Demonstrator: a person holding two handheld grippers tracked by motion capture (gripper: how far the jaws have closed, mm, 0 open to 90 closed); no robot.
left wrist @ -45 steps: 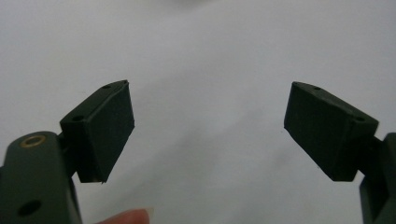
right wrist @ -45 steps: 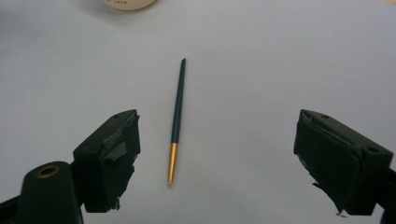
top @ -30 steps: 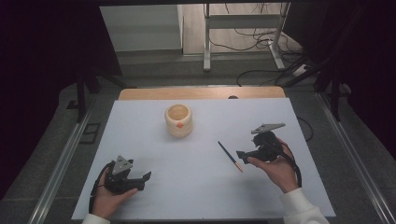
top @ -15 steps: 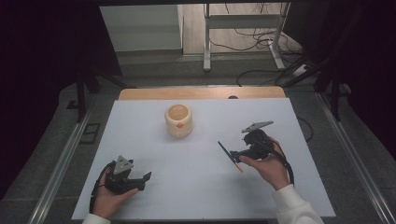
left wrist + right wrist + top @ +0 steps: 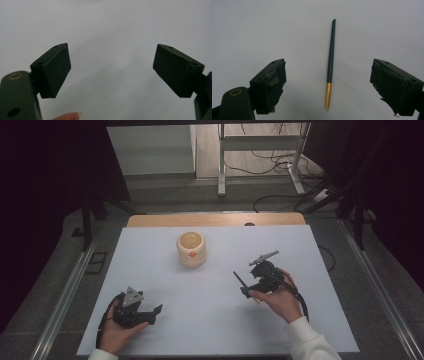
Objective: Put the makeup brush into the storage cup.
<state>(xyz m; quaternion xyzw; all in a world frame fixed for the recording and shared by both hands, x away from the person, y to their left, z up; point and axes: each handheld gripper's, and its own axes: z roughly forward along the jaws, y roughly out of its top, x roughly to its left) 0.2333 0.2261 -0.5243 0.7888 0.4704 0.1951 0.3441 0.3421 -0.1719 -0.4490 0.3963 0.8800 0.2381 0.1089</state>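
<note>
Right gripper [image 5: 248, 288] hangs low over the white table [image 5: 345, 320], toward its right edge, jaws spread wide. The pencil [image 5: 330, 66] lies flat on the surface between them, touched by neither jaw; dark shaft, gold end pointing back toward the gripper. In the high view the pencil [image 5: 240, 280] shows as a thin dark line partly under the gripper.

Left gripper [image 5: 150, 315] rests near the front left corner, jaws likewise spread, nothing between them in the left gripper view [image 5: 110, 70].

Progress, as a judgement: early. The pick is lined up but not closed; the pencil is not yet lifted. The cup [image 5: 191, 248] stands upright toward the far edge, well apart from the pencil; it looks empty, though its inside is hard to read. Possibly the pencil's destination.

Count: one pencil, one cup, two grippers.
</note>
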